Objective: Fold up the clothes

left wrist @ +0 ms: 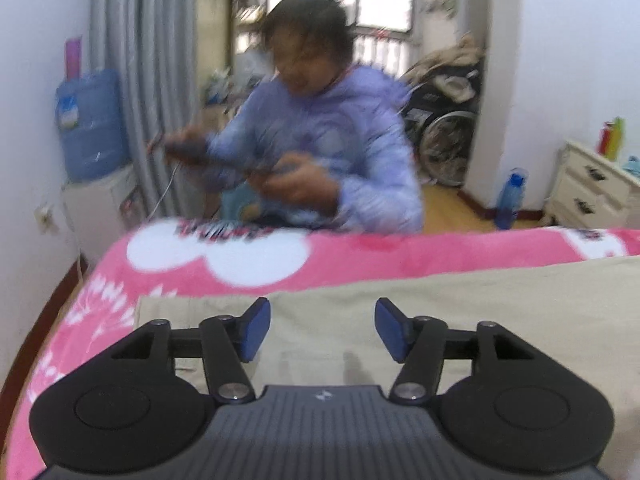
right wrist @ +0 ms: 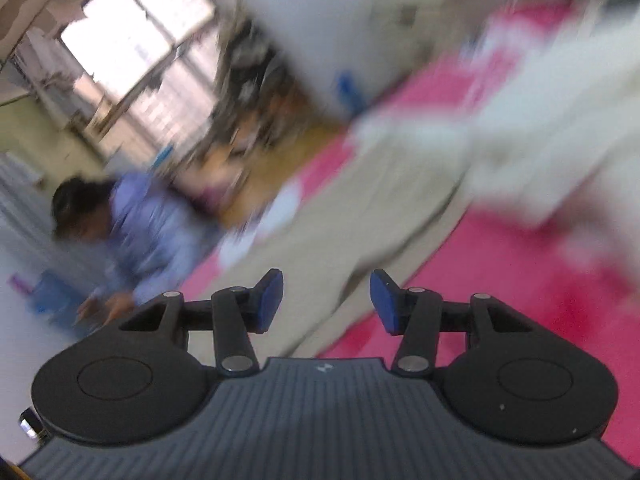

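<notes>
A beige garment [left wrist: 440, 300] lies flat on a pink bed cover [left wrist: 200, 276]. My left gripper [left wrist: 322, 330] hovers low over the garment's near part, open, with nothing between its blue pads [left wrist: 256, 328]. In the right wrist view, which is tilted and blurred, the same beige garment [right wrist: 360, 216] runs diagonally across the pink bed cover [right wrist: 520, 280]. My right gripper [right wrist: 326, 300] is open above the garment's edge and holds nothing. A pale blurred heap of cloth [right wrist: 560, 120] lies further along the bed.
A person in a lilac hooded top [left wrist: 320, 140] sits past the bed's far edge, handling something dark. A water dispenser [left wrist: 90, 128] stands at the left wall, grey curtains [left wrist: 140, 60] behind it. A wheelchair [left wrist: 444, 128], a blue bottle [left wrist: 510, 196] and a white drawer cabinet [left wrist: 592, 188] stand at the right.
</notes>
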{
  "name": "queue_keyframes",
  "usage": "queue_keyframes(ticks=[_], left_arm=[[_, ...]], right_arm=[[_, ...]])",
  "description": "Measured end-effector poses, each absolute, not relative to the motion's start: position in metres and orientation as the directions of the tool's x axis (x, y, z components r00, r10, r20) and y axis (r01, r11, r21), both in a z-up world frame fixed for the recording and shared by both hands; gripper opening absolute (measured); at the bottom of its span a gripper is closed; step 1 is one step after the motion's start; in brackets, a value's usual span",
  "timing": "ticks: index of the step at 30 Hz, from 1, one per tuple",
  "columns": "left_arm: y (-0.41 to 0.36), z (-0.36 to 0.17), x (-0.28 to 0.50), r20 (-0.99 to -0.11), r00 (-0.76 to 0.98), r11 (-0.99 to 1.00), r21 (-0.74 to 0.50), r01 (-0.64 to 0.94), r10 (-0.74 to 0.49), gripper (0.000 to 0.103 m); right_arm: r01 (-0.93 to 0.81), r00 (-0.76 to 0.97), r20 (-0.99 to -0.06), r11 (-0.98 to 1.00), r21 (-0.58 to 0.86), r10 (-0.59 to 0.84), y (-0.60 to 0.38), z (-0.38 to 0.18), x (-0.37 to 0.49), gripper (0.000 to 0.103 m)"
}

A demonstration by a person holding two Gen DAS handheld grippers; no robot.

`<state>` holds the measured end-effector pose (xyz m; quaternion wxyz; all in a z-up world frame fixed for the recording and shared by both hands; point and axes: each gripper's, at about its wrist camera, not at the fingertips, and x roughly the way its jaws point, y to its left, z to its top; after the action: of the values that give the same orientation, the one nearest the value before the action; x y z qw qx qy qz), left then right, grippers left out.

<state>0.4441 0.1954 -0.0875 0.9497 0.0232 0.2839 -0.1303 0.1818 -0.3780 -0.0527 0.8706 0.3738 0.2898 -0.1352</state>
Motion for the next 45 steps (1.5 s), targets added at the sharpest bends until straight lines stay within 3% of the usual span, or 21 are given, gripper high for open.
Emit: queue_keyframes(ticks=[2,7,10,14,21,26,32,33,38,45], left_arm=[[0.176,-0.072,0.420,-0.506,0.801,0.936,-0.039,0.350,-0.320,0.074],[0.080,-0.074,0.378,-0.550,0.603,0.743,-0.049,0.667,-0.578,0.074],[0.018,-0.097,0.363,-0.604,0.485,0.639,-0.051,0.768,-0.632,0.072],[-0.047,-0.129,0.344,-0.668,0.409,0.525,0.033,0.851,-0.621,0.057],[-0.079,-0.150,0.323,-0.669,0.392,0.424,0.126,0.897,-0.631,0.049],[-0.087,-0.162,0.318,-0.671,0.410,0.397,0.183,0.899,-0.618,0.036],[-0.089,-0.164,0.312,-0.662,0.428,0.371,0.236,0.898,-0.615,0.030],[-0.090,-0.164,0.312,-0.661,0.430,0.370,0.241,0.897,-0.615,0.029],[-0.086,-0.160,0.317,-0.661,0.424,0.398,0.202,0.895,-0.618,0.005],[-0.073,-0.141,0.320,-0.645,0.383,0.395,0.134,0.909,-0.661,0.003]], right_arm=[[0.441,0.790,-0.612,0.648,0.621,0.048,-0.362,-0.084,0.204,0.048],[0.497,0.823,-0.567,0.529,0.688,-0.034,-0.376,-0.120,0.232,0.047],[0.545,0.824,-0.554,0.433,0.718,-0.121,-0.406,-0.126,0.240,0.041],[0.607,0.795,-0.574,0.296,0.738,-0.198,-0.444,-0.132,0.241,0.034],[0.666,0.746,-0.627,0.211,0.716,-0.226,-0.465,-0.152,0.252,0.034],[0.670,0.742,-0.627,0.215,0.711,-0.236,-0.471,-0.162,0.259,0.030],[0.683,0.729,-0.634,0.218,0.697,-0.258,-0.478,-0.164,0.263,0.002],[0.686,0.727,-0.633,0.232,0.689,-0.267,-0.477,-0.162,0.263,0.001],[0.695,0.719,-0.620,0.320,0.644,-0.314,-0.469,-0.147,0.259,0.000],[0.695,0.719,-0.591,0.407,0.593,-0.366,-0.465,-0.126,0.261,0.000]])
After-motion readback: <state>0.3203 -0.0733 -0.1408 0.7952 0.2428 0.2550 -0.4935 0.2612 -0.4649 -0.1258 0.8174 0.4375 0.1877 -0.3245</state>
